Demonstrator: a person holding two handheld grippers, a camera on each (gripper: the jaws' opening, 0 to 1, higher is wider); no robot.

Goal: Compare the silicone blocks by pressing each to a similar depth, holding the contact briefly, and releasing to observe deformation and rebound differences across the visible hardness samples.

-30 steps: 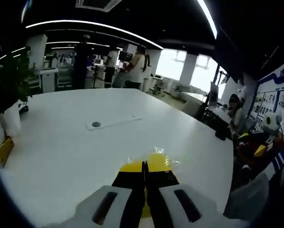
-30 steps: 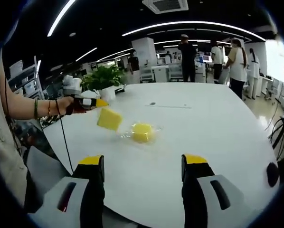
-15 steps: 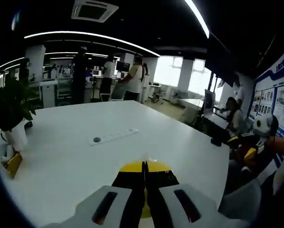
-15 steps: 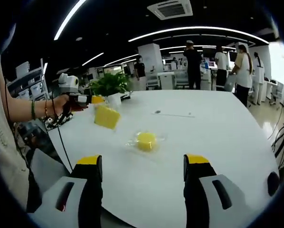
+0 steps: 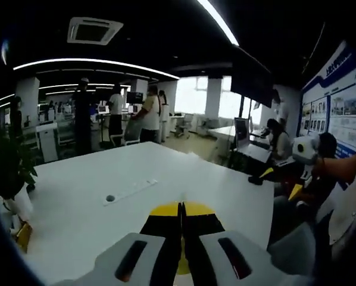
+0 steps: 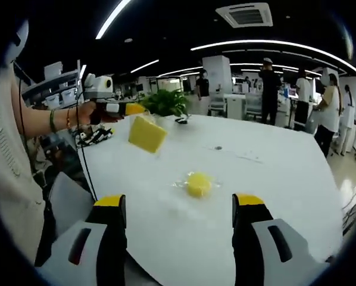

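Observation:
My left gripper (image 5: 181, 207) is shut on a yellow silicone block (image 5: 197, 209), whose edge shows past the closed jaws. In the right gripper view, that left gripper (image 6: 130, 109), held by a hand, carries the same block (image 6: 147, 134) tilted in the air above the white table (image 6: 273, 173). A second yellow block (image 6: 198, 184) lies on the table on a clear plastic wrapper. My right gripper (image 6: 178, 205) stands open near the table's edge, apart from both blocks, with nothing between its fingers. The right gripper (image 5: 306, 149) also shows off the table's right side.
A potted plant (image 6: 166, 102) stands at the table's far side, seen also as the plant (image 5: 8, 173) at left. A narrow strip with a round cap (image 5: 130, 192) lies mid-table. A small yellow item (image 5: 23, 235) rests beside the plant. People stand and sit beyond the table.
The left gripper has lifted its yellow block higher above the table and away from the wrapped block. The wrapped block stays put. Both cameras have shifted.

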